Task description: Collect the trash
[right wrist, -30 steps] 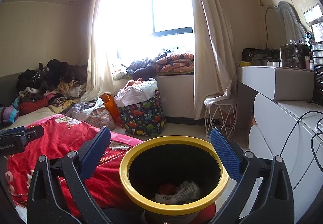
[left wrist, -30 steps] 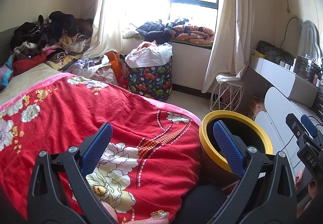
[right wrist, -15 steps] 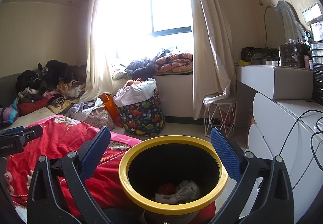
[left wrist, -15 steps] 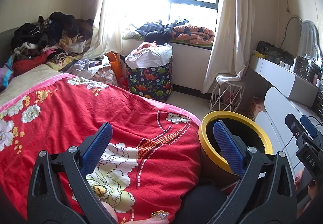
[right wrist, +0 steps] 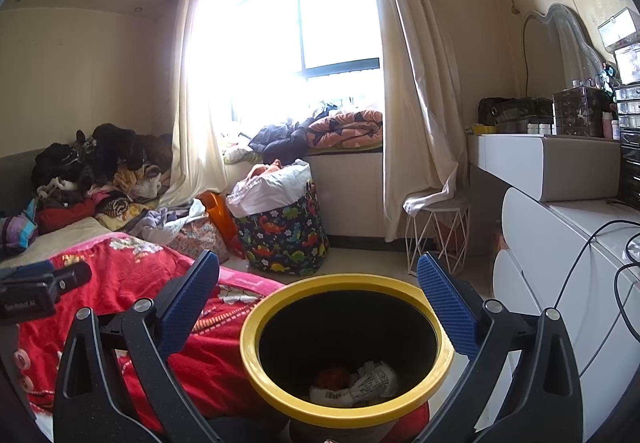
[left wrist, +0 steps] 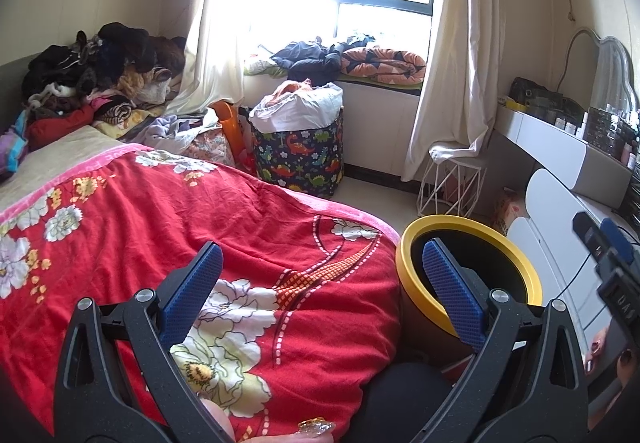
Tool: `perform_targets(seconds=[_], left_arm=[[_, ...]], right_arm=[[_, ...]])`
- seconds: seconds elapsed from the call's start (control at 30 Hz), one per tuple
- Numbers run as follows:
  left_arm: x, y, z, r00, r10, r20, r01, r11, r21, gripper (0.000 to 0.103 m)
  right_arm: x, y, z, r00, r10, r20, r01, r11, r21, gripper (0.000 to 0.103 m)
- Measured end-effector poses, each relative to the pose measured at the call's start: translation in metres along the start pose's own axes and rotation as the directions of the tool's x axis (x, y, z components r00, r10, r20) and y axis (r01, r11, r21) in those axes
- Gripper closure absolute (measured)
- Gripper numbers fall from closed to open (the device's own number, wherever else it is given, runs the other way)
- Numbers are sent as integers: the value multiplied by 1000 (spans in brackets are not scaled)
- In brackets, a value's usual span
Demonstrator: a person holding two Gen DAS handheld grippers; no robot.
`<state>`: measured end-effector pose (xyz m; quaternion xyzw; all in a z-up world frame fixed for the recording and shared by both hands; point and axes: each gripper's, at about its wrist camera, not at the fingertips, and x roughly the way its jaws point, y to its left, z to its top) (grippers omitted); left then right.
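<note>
My right claw (right wrist: 318, 297) hangs wide open and empty over the yellow-rimmed bin (right wrist: 344, 411), crumpled trash (right wrist: 362, 387) at its bottom. My left claw (left wrist: 320, 285), also spread and empty, hovers over the red quilt (left wrist: 200, 227) beside the bin, likely scouting for more.

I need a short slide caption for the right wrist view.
Open right gripper above yellow-rimmed bin holding crumpled trash.
</note>
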<state>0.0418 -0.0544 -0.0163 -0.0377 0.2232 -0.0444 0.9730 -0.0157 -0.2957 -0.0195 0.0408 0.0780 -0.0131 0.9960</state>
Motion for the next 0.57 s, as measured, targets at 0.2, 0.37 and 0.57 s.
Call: perform_targets(seconds=[0.2, 0.37, 0.57], left_arm=[[-5, 38, -2, 999, 44, -26, -46, 995, -86, 11], [-23, 145, -16, 957, 275, -97, -290, 924, -249, 11], [-61, 307, -75, 693, 630, -349, -720, 608, -333, 11]], right_arm=[[15, 29, 20, 992, 126, -15, -126, 992, 0, 6], [38, 134, 31, 893, 434, -116, -442, 896, -46, 6], [64, 327, -36, 500, 658, -563, -791, 612, 14, 6]])
